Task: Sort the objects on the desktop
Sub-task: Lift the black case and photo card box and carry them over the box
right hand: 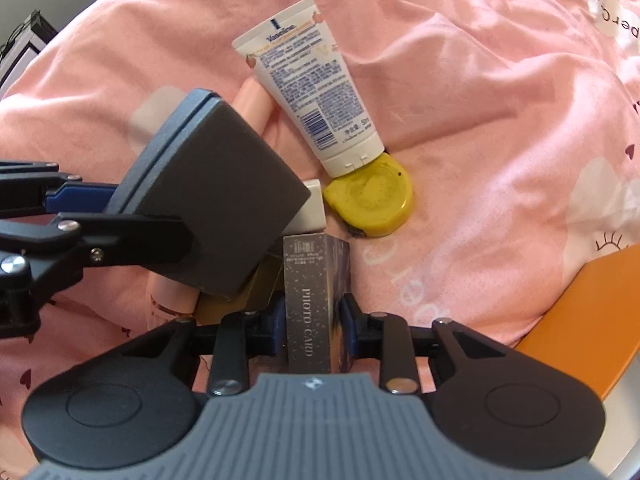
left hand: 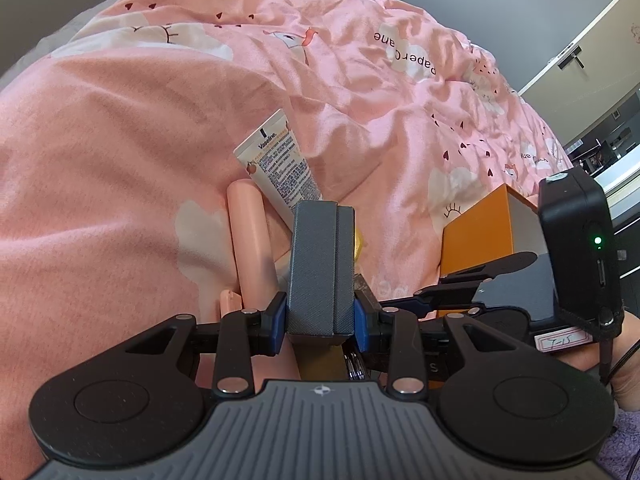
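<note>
- Left claw (left hand: 320,316) clamped on a grey case (left hand: 322,268), held over the pile.
- Right claw (right hand: 312,320) gripping a "PHOTO CARD" box (right hand: 316,300).
- On the pink bed quilt (right hand: 480,120): Vaseline tube (right hand: 308,88), cap touching a yellow tape measure (right hand: 372,200); pink tube (left hand: 250,240) alongside.
- Orange box (left hand: 476,240) on the right.

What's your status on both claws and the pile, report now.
Left claw shut on grey textured box. Right claw shut on grey "PHOTO CARD" box. White Vaseline tube, yellow round tape measure lying ahead on pink quilt.

Left gripper (left hand: 320,264) clamps grey case (left hand: 322,268) (upright)
</note>
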